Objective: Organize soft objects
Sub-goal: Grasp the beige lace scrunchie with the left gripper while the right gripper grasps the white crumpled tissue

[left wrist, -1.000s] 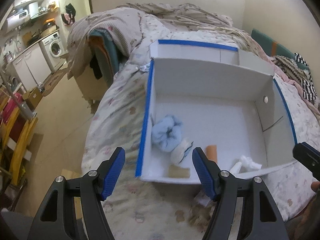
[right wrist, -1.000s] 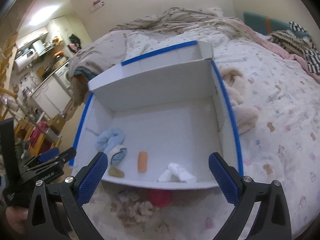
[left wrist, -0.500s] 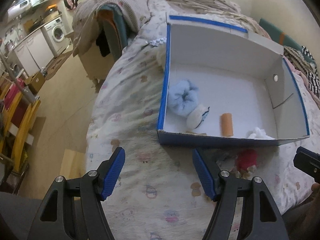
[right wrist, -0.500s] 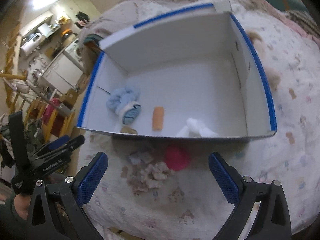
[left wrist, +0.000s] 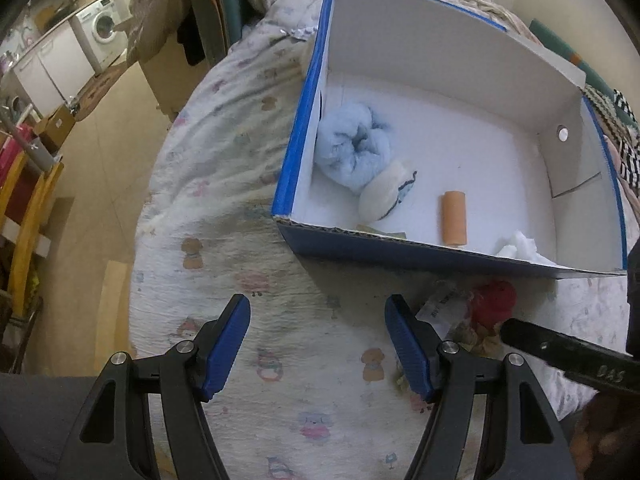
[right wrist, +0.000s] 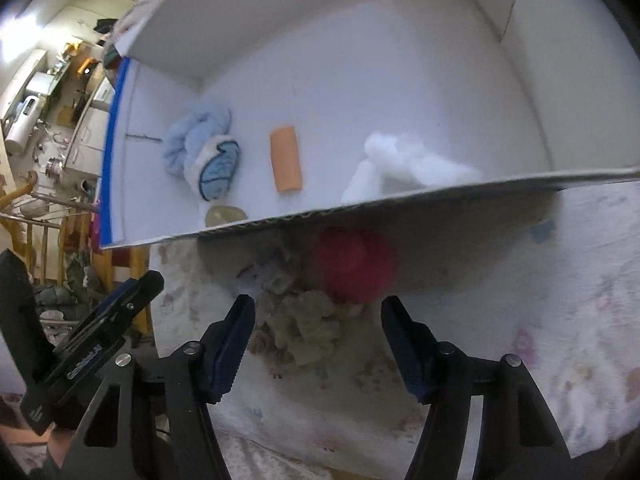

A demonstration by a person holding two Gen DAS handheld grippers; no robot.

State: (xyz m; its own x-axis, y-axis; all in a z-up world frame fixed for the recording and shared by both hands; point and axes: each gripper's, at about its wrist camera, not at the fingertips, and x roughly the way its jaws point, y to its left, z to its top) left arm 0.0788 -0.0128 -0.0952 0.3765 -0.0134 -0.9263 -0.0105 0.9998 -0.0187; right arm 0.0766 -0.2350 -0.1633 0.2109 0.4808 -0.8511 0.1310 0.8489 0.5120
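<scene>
A white cardboard box point(left wrist: 448, 64) with blue edges lies on the bed. It holds a light blue fluffy cloth point(left wrist: 352, 152), a white-and-blue sock point(right wrist: 218, 168), an orange roll point(right wrist: 285, 164), a tan piece point(right wrist: 225, 215) and white fluff point(right wrist: 404, 164). Outside its near wall lie a red soft ball point(right wrist: 354, 264) and a beige plush toy point(right wrist: 308, 324). My right gripper point(right wrist: 318, 328) is open, low over the beige toy, its fingers on either side. My left gripper point(left wrist: 318, 336) is open and empty above the bedspread, left of the red ball point(left wrist: 494, 302).
The bed has a patterned quilt point(left wrist: 224, 184); its left edge drops to the floor point(left wrist: 100, 152). Clothes hang over furniture point(left wrist: 200, 12) at the back left. A washing machine point(left wrist: 104, 28) stands far left. Striped fabric point(left wrist: 624, 148) lies right of the box.
Both grippers have pulled back from the box and come lower. The right gripper has dropped close over the beige toy and red ball. Both have stayed open.
</scene>
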